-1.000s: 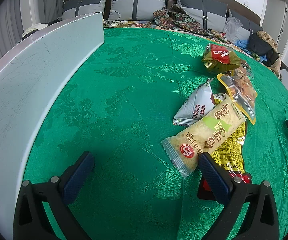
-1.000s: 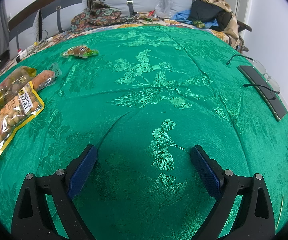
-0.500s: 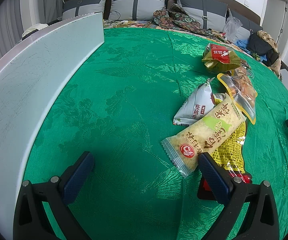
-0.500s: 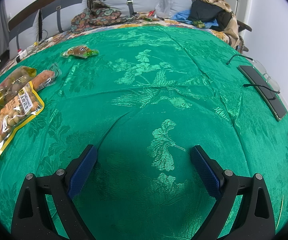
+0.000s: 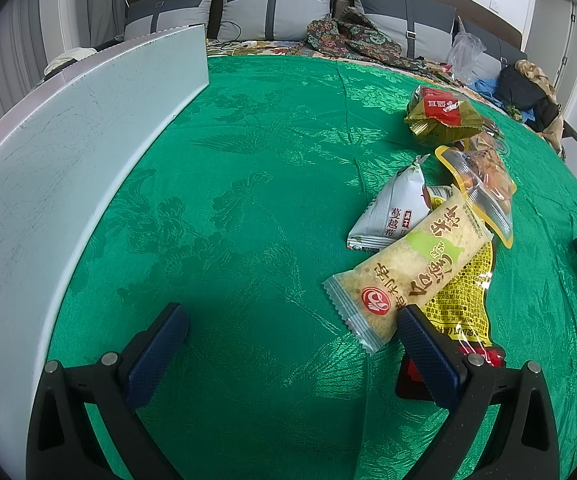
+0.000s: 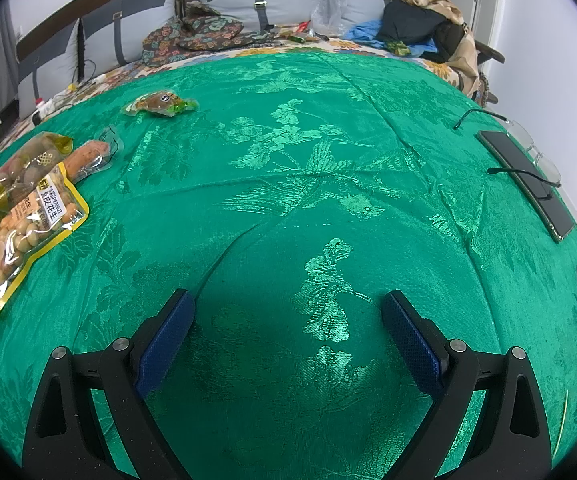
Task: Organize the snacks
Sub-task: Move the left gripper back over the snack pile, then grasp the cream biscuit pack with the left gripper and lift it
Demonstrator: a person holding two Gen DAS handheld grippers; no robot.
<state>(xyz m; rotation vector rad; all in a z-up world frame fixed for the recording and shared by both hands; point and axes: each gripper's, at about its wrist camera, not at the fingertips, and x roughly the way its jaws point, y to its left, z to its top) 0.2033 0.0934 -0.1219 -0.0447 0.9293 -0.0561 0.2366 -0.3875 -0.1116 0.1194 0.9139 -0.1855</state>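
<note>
Green brocade cloth [image 5: 248,200] covers the whole work surface, and on it the snacks lie in a loose heap to the right of our left gripper [image 5: 292,320], whose fingers stand wide apart with nothing between them. Nearest is the long beige cracker packet [image 5: 408,272], its crimped end just beside the right fingertip and its body lying across a yellow printed pouch [image 5: 464,292]; behind it sit a white triangular packet [image 5: 392,208], a clear yellow-edged peanut bag [image 5: 484,184] and, furthest off, a gold and red packet [image 5: 440,114]. A pale grey board [image 5: 68,152] stands along the left edge. Our right gripper [image 6: 288,316] hangs over bare cloth, also spread open and empty; in its view the peanut bag sits at far left, with a sausage pack [image 6: 92,152] beside it and a small brown snack pack [image 6: 160,102] well apart up the cloth. A phone [image 6: 528,184] and glasses [image 6: 536,152] lie at the right edge. We judge the sorting has not begun, and the cracker packet is the sensible first pick. To do it well we would shift the left gripper rightward so the crimped end falls between the fingers, close on that flat seal rather than the brittle middle, and lift it clear so the pouch beneath does not drag.
</note>
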